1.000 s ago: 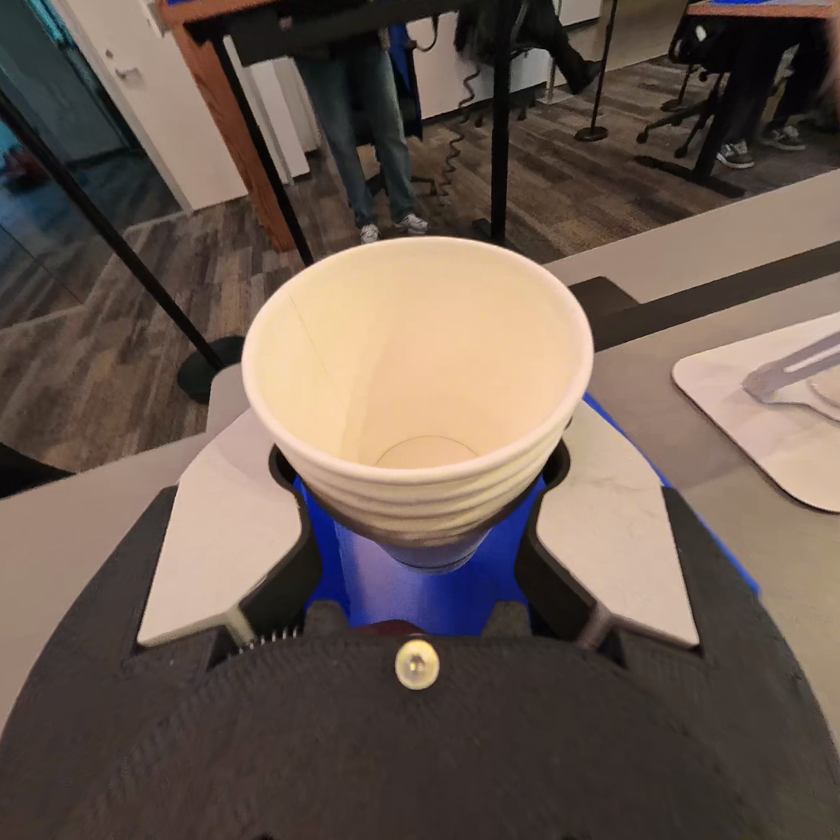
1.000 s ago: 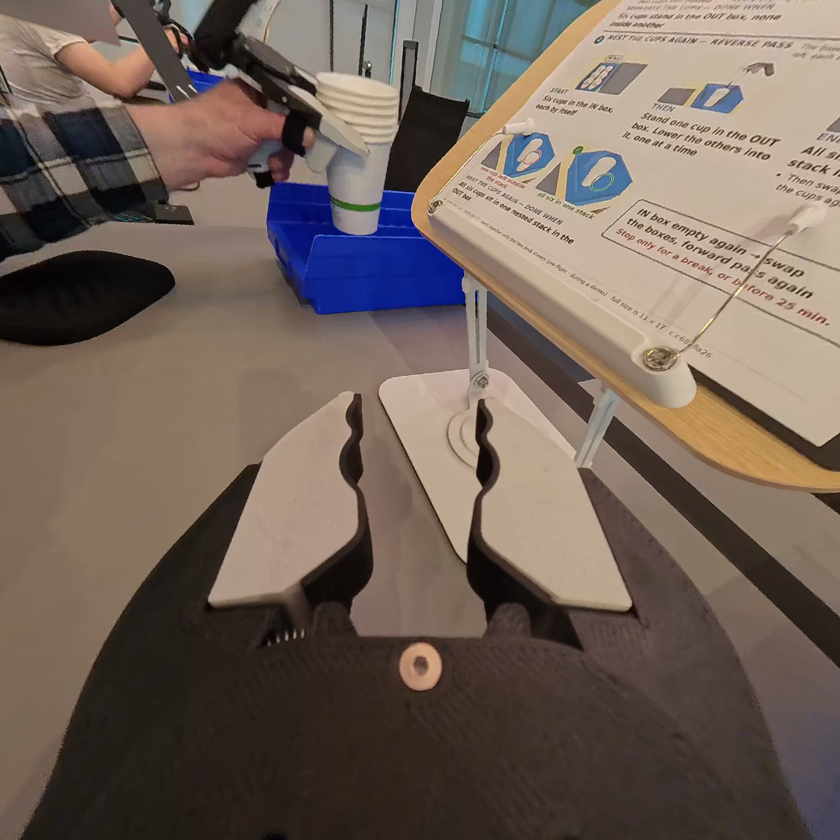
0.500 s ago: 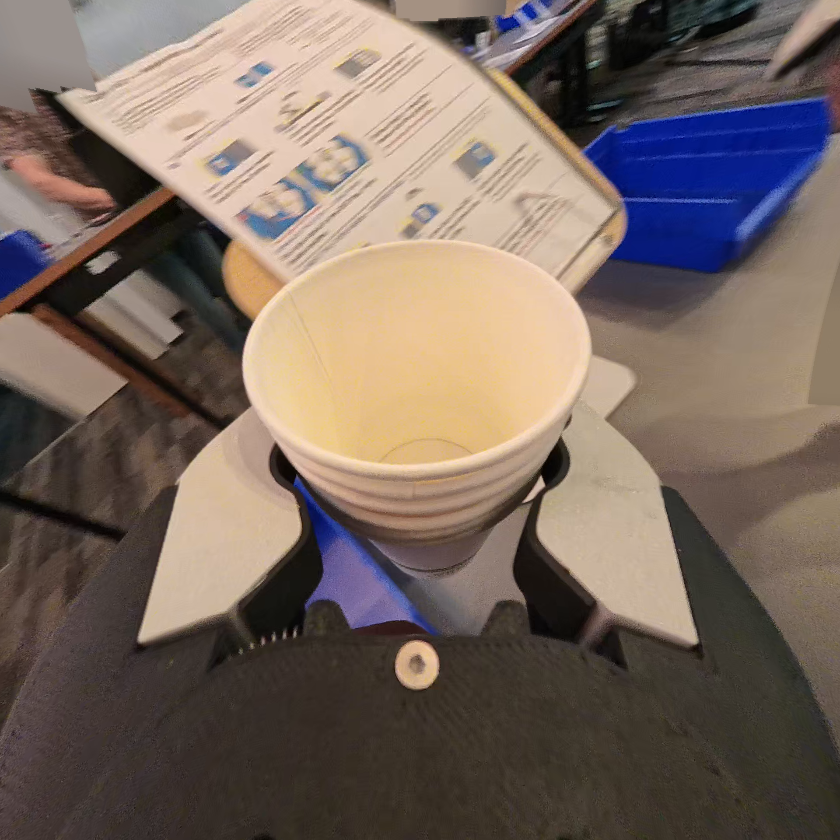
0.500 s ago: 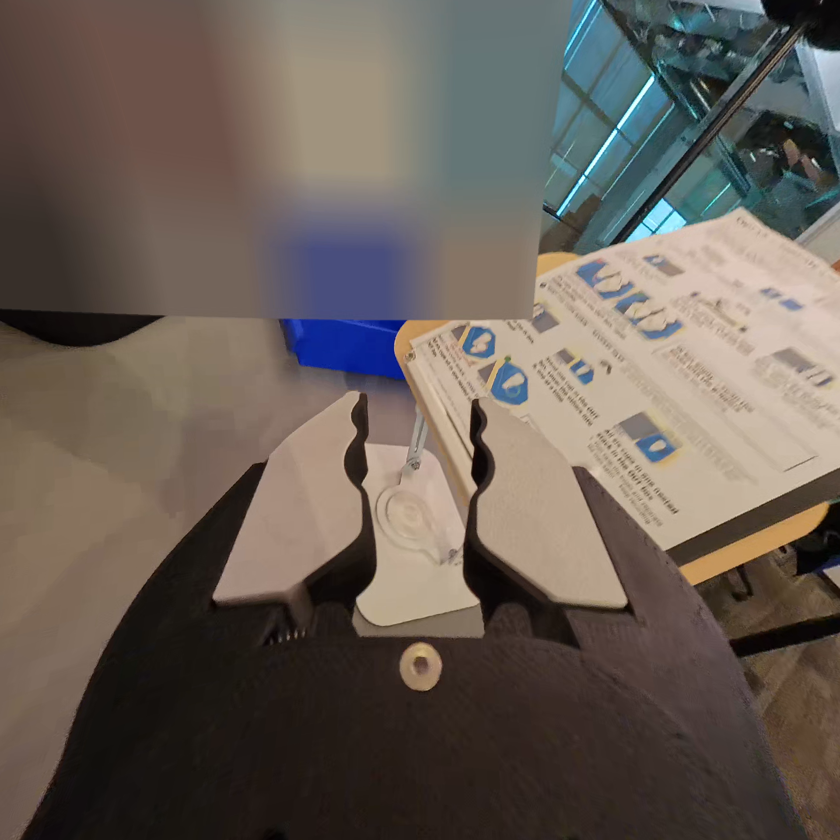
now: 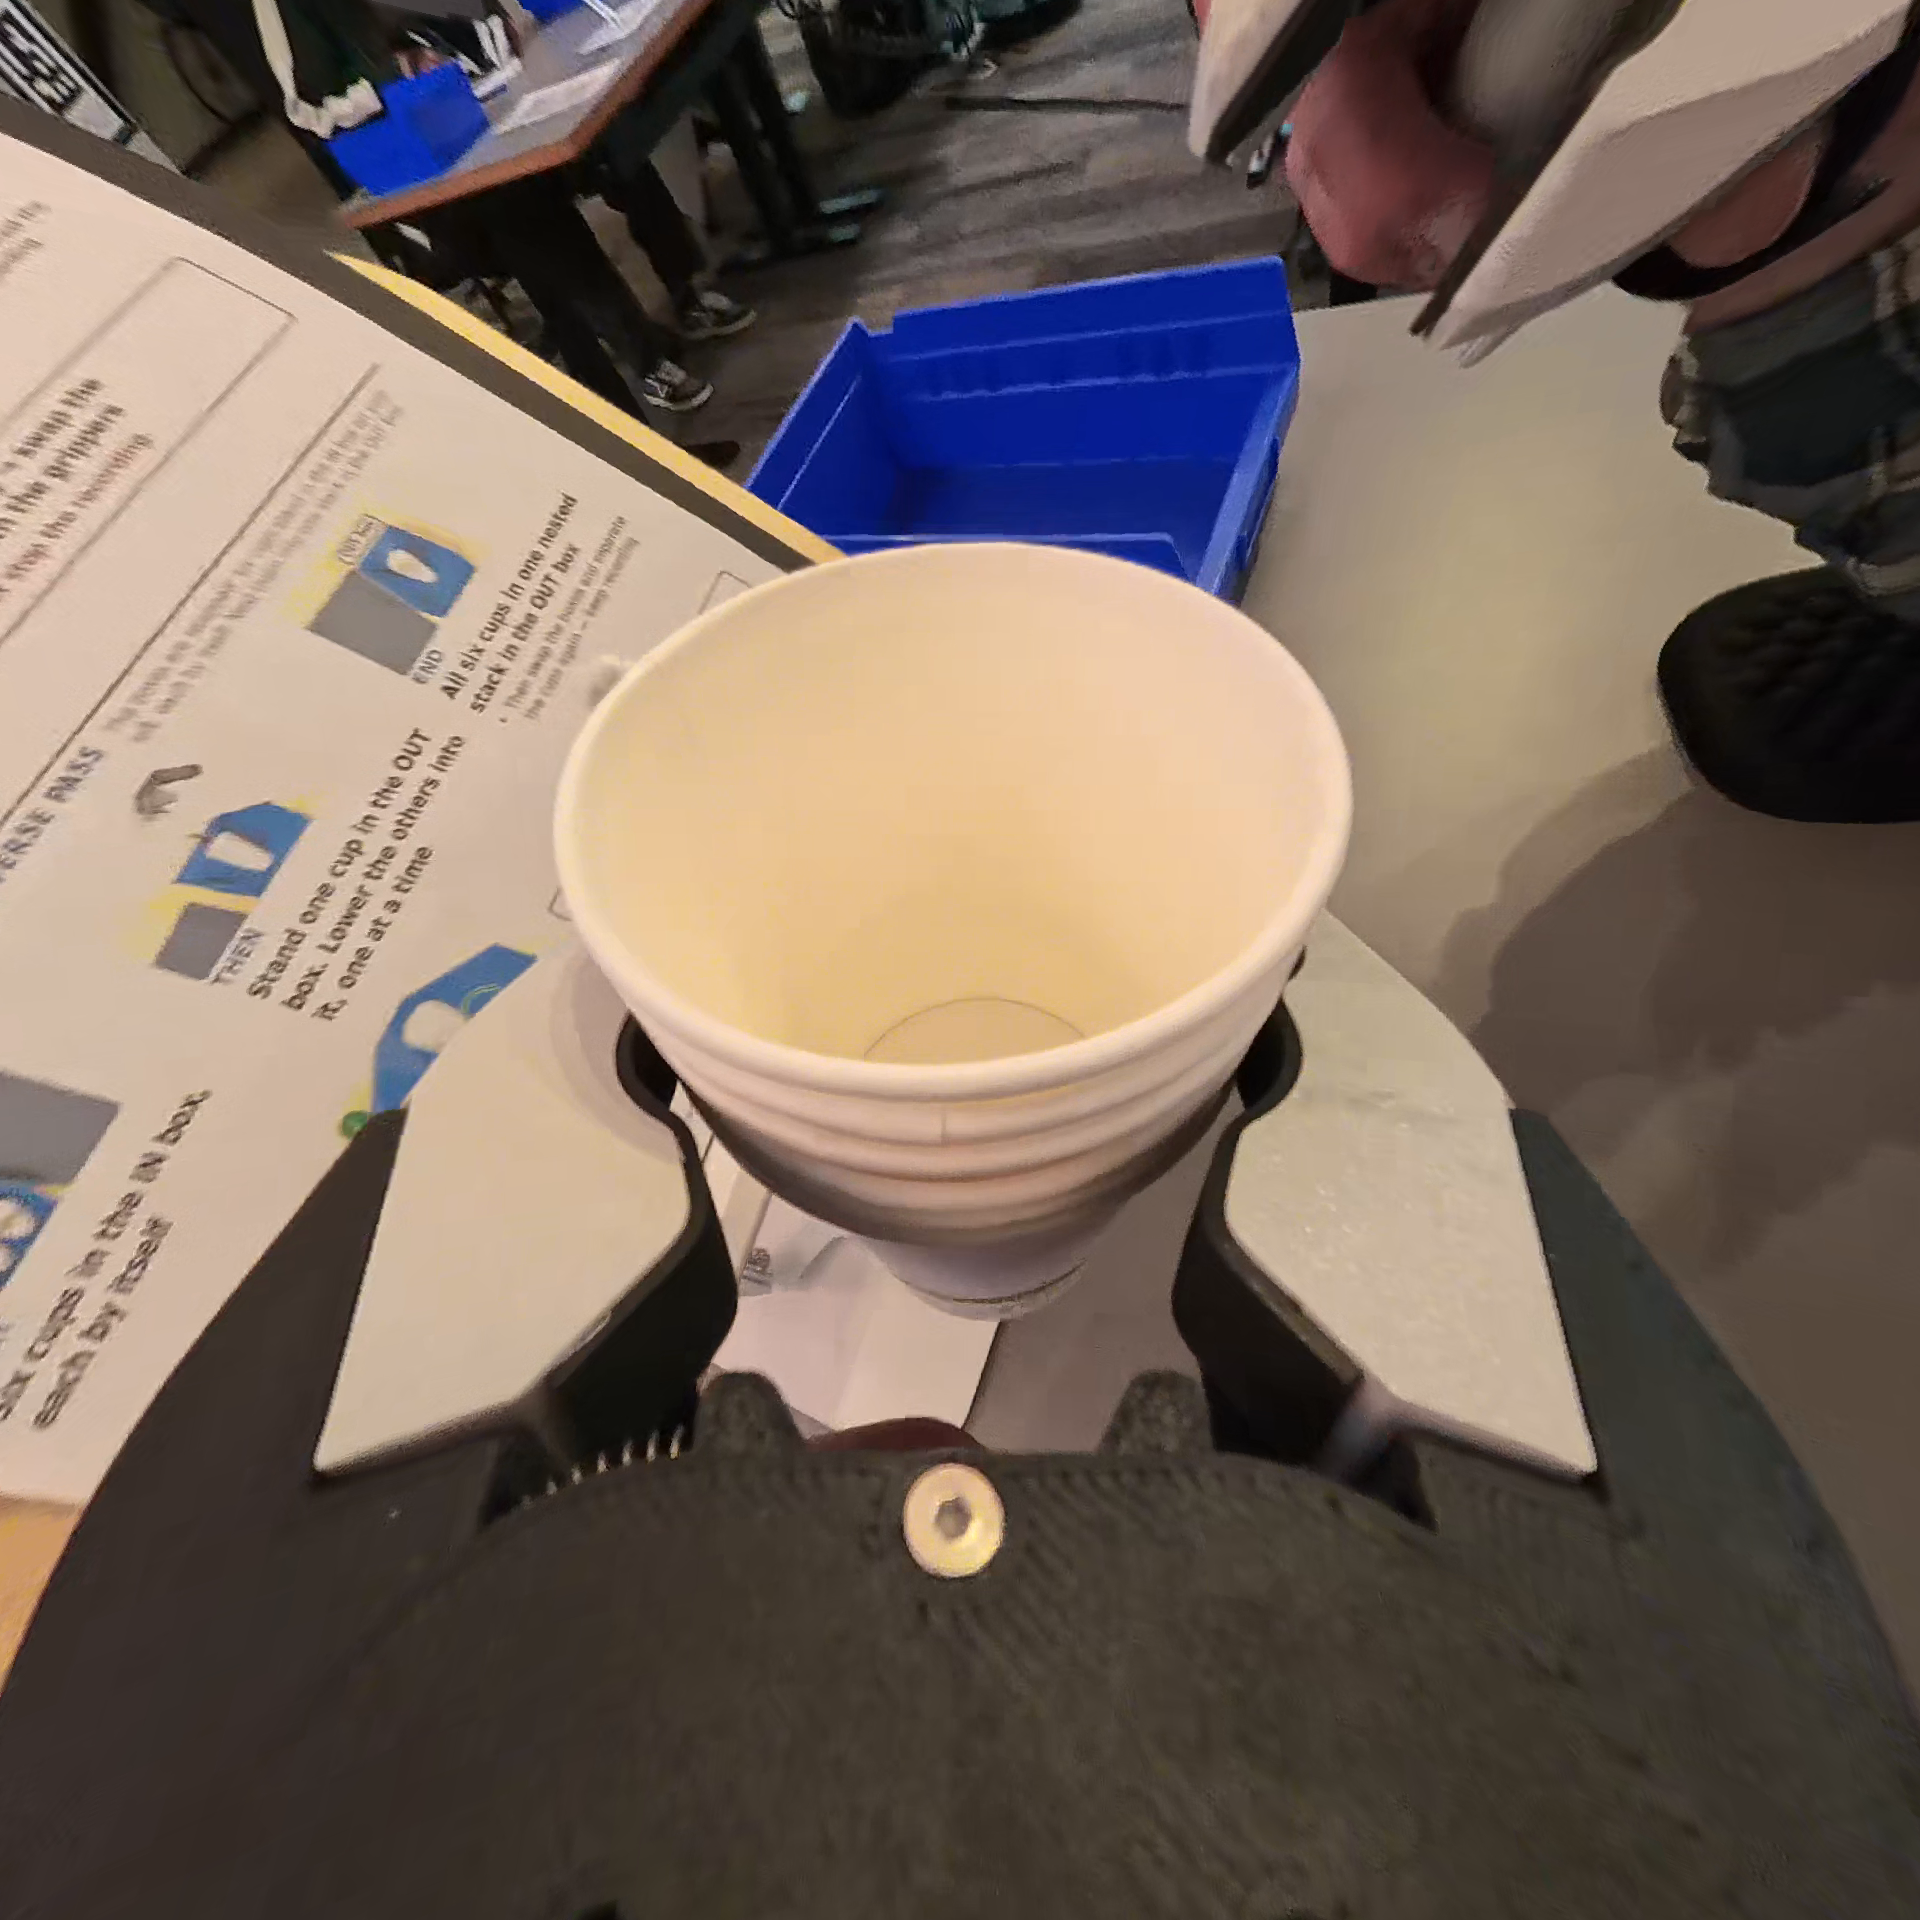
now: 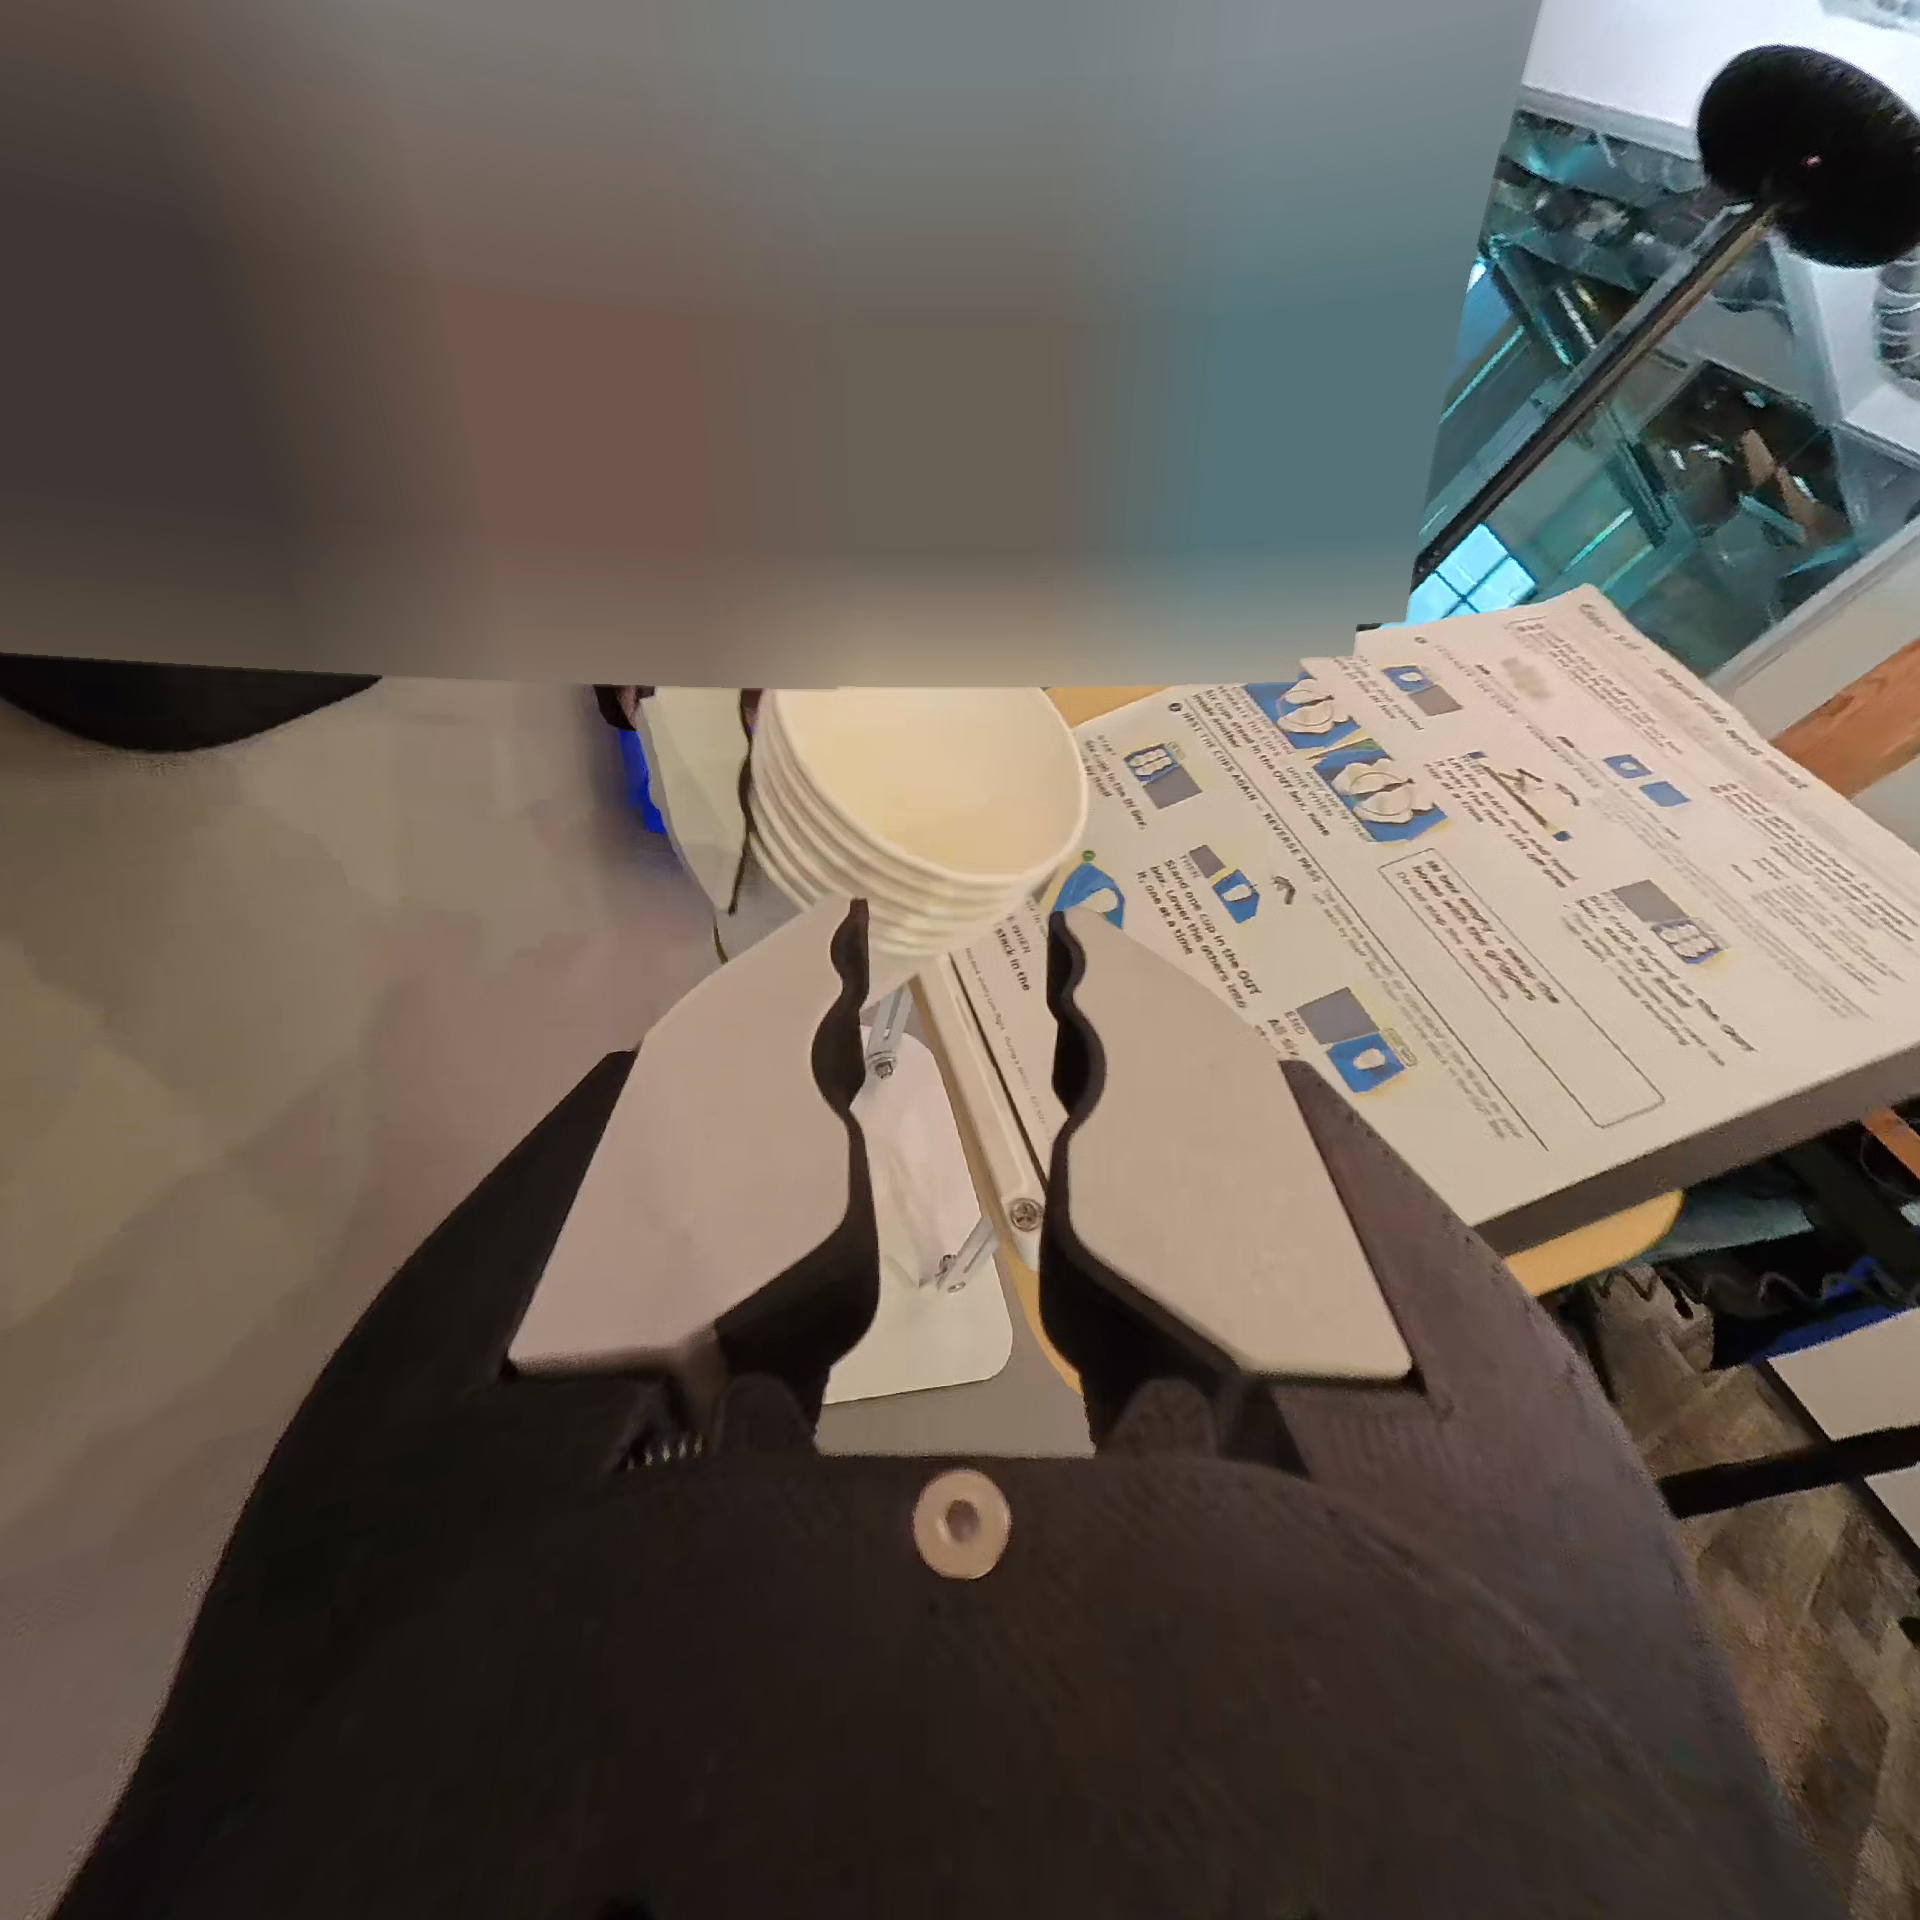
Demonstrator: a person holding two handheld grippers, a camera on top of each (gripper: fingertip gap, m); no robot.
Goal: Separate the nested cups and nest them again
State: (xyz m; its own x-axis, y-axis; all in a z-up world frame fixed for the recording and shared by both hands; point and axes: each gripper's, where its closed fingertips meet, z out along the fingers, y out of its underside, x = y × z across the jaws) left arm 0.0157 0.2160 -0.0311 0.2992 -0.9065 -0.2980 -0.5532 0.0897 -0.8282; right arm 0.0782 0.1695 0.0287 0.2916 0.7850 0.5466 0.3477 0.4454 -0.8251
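Observation:
My left gripper (image 5: 956,1039) is shut on a stack of nested white paper cups (image 5: 951,831), one finger on each side below the rims. It holds the stack in the air over the edge of the instruction board (image 5: 260,623). In the right wrist view the stack (image 6: 925,790) shows just beyond my right gripper (image 6: 956,925), which is open with a narrow gap and has nothing between its pads. The right gripper also shows in the left wrist view (image 5: 1403,208), up at the far right and apart from the cups.
A blue bin (image 5: 1039,447) with nothing in it stands on the grey table (image 5: 1507,571) behind the cups. The tilted board (image 6: 1455,883) stands on a white base plate (image 6: 925,1299). A black pad (image 5: 1787,696) lies at the right. A person's sleeve is at the far right.
My left gripper has swung with the cup stack from above a blue bin to over the board. My right gripper has narrowed its jaws on nothing and turned toward the stack.

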